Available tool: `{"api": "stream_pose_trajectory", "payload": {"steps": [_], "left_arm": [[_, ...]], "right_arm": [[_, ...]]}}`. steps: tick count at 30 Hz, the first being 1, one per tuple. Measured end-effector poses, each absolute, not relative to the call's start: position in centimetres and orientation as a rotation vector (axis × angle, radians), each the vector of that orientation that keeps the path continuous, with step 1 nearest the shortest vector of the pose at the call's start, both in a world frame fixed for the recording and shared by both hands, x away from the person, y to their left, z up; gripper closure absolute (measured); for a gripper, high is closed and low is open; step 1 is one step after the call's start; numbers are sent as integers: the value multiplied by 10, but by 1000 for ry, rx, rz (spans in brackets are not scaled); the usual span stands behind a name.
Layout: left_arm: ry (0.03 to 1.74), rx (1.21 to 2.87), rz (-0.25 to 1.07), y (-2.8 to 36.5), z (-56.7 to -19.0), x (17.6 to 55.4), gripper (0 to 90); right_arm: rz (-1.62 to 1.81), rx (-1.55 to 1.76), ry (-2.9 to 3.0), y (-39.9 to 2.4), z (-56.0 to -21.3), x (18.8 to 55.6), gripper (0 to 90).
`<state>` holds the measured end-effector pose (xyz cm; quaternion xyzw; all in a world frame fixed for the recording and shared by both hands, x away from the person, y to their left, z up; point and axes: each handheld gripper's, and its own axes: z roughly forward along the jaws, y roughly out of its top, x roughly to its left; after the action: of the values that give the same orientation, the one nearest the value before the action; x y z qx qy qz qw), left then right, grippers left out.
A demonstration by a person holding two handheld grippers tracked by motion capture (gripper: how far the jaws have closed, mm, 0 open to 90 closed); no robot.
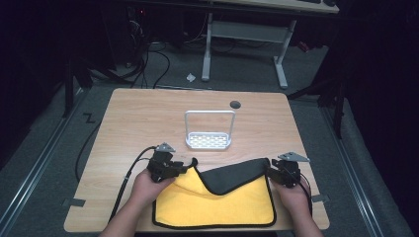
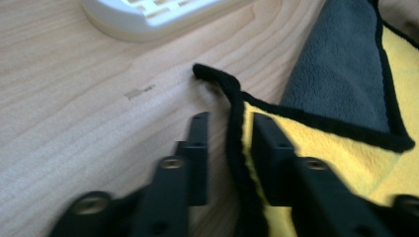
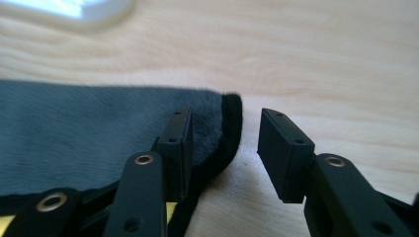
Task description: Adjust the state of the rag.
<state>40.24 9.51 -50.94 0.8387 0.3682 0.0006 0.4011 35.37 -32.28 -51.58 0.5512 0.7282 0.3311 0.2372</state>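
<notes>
Risking a slipped fold near the tabletop's front edge, with the cloth (image 1: 217,197) half doubled, its hem loose between the left gripper (image 2: 228,129)'s parted jaws and the right gripper (image 3: 225,131) spread astride the corner.

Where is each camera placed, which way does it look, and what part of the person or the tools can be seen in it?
High view: above the person's side, looking forward and down on the table; forearms, hands and both tools show.
Left gripper view: on the left tool, looking along its jaws, which straddle the cloth's black edge.
Right gripper view: on the right tool, jaws apart around the cloth's grey corner.
Shared: cloth, white rack.
</notes>
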Motion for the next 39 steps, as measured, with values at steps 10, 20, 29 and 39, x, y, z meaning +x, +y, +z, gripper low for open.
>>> {"api": "stream_pose_trajectory", "payload": {"steps": [10,20,29,39], "left_arm": [[924,1846,303,141,-491,393,854],[1148,1789,374,173,-510,407,689],[998,2051,372,137,-527,381,703],[869,2117,270,100,-533,366,683]], "right_arm": [[927,1433,1990,-308,-495,361,832],[942,1438,1910,-295,-484,405,658],[843,1364,2052,-284,-507,386,812],[717,1393,2094,-311,-522,358,860]]}}
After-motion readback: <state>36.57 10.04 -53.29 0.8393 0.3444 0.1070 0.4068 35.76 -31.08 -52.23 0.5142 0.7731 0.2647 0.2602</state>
